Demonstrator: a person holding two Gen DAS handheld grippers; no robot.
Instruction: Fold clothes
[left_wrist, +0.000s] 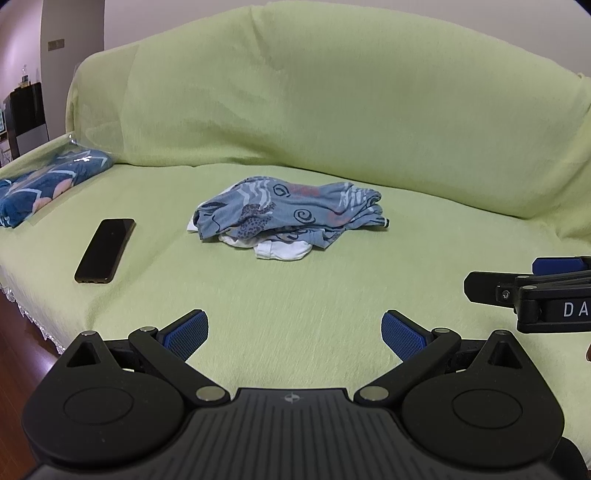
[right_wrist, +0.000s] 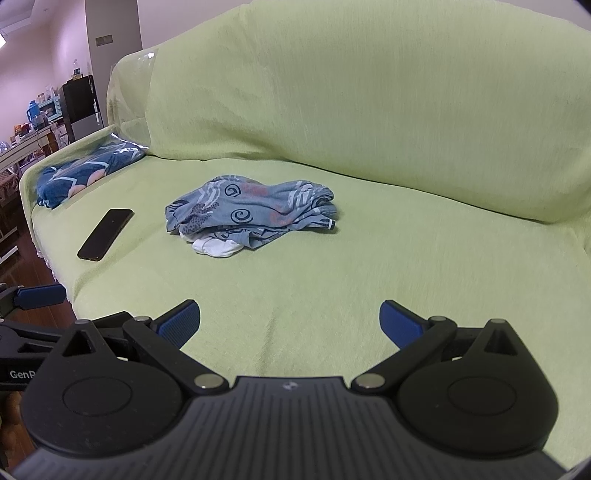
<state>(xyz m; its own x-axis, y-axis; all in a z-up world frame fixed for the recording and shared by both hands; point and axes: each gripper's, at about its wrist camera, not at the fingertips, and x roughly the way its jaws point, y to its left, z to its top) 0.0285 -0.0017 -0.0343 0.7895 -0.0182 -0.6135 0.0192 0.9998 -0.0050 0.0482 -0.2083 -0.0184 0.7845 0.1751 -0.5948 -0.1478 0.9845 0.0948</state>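
A crumpled blue-grey patterned garment lies in a heap in the middle of the sofa seat, with a white piece poking out at its near edge. My left gripper hovers over the seat well in front of the heap, open, with nothing between its blue pads. My right gripper is likewise open and empty, short of the garment. Each gripper shows at the edge of the other's view, side by side.
A light green cover drapes the whole sofa. A black phone lies left of the heap. A dark blue patterned cloth in clear plastic sits at the far left. Wooden floor lies beyond the left edge.
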